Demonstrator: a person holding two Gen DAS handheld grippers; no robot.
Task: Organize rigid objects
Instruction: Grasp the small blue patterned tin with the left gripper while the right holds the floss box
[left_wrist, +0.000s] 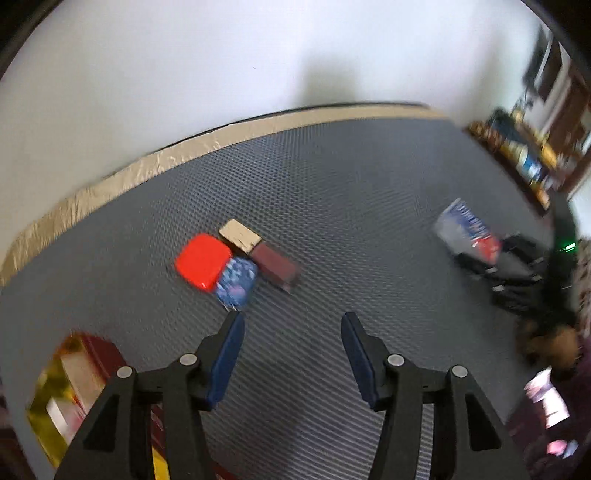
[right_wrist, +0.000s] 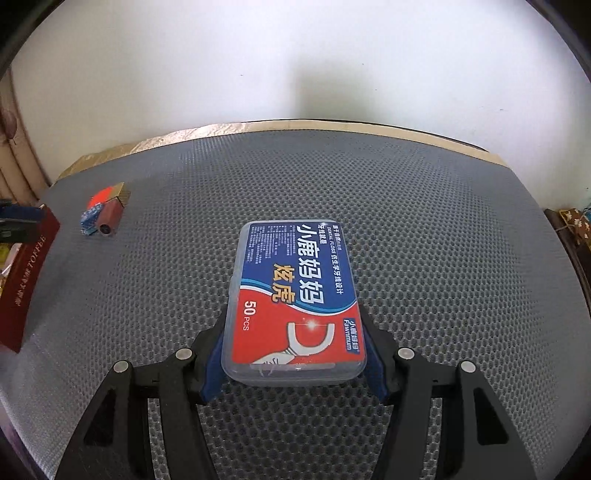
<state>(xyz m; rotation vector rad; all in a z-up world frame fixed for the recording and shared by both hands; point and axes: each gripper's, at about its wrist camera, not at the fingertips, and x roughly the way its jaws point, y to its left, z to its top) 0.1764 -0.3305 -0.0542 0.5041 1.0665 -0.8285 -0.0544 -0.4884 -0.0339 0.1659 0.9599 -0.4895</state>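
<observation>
Right gripper (right_wrist: 293, 343): blue pads clamp both long sides of a clear dental floss box (right_wrist: 295, 299), label up, box jutting toward 12 o'clock over the grey mesh mat (right_wrist: 443, 258); whether its underside rests on the mat, cannot tell. Left gripper (left_wrist: 292, 354): jaws apart, nothing between them, bare mat below. Just past its left finger at 11 o'clock, a tight cluster: red box (left_wrist: 203, 261), blue patterned box (left_wrist: 236, 281), tan block (left_wrist: 240, 236), maroon box (left_wrist: 277, 266), all touching. Floss box also visible in the left wrist view at 2 o'clock, blurred, well apart from the cluster. Dark red toffee box (right_wrist: 26, 288) at 9 o'clock in the right wrist view, on the mat's edge. White wall (right_wrist: 295, 66) behind.
</observation>
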